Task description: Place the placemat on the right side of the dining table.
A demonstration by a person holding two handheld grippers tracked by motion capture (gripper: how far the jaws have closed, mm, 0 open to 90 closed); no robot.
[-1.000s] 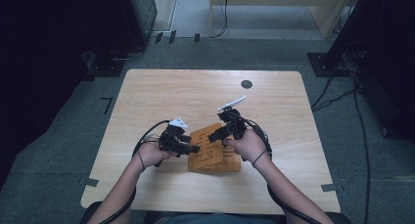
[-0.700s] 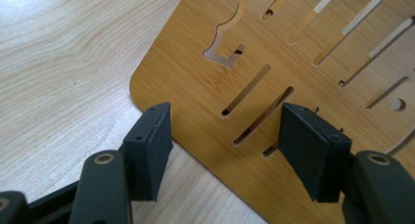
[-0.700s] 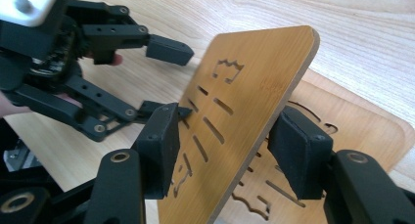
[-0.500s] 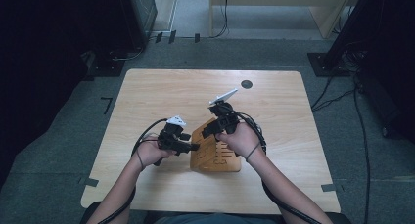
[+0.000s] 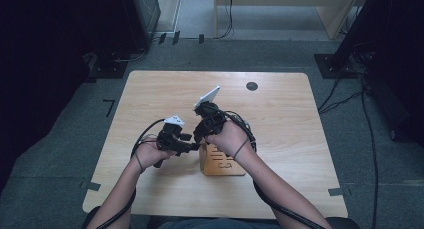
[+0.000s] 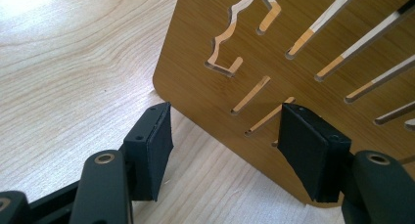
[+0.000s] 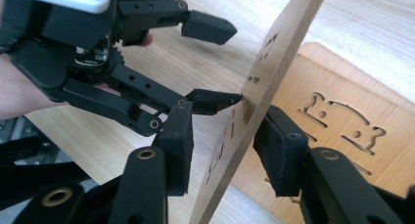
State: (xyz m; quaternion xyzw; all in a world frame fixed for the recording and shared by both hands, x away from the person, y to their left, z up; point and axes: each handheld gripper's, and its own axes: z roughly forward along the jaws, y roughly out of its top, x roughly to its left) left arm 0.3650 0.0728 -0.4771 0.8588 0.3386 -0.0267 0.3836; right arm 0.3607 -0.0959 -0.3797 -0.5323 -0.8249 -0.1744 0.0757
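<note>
The right hand-held gripper [image 7: 222, 145] has just been narrowing its jaws around the raised wooden cut-out panel [image 7: 274, 53], pads not visibly pressing. The left hand-held gripper [image 6: 220, 150] straddles that panel's lower edge, pads apart. A second panel [image 5: 225, 164] lies flat on the worktop [image 5: 300, 119].

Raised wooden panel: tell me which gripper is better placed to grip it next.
Right. The right gripper straddles the edge of the raised wooden panel, jaws just closing, pads not yet pressing. The left gripper merely touches it with one jaw tip.
</note>
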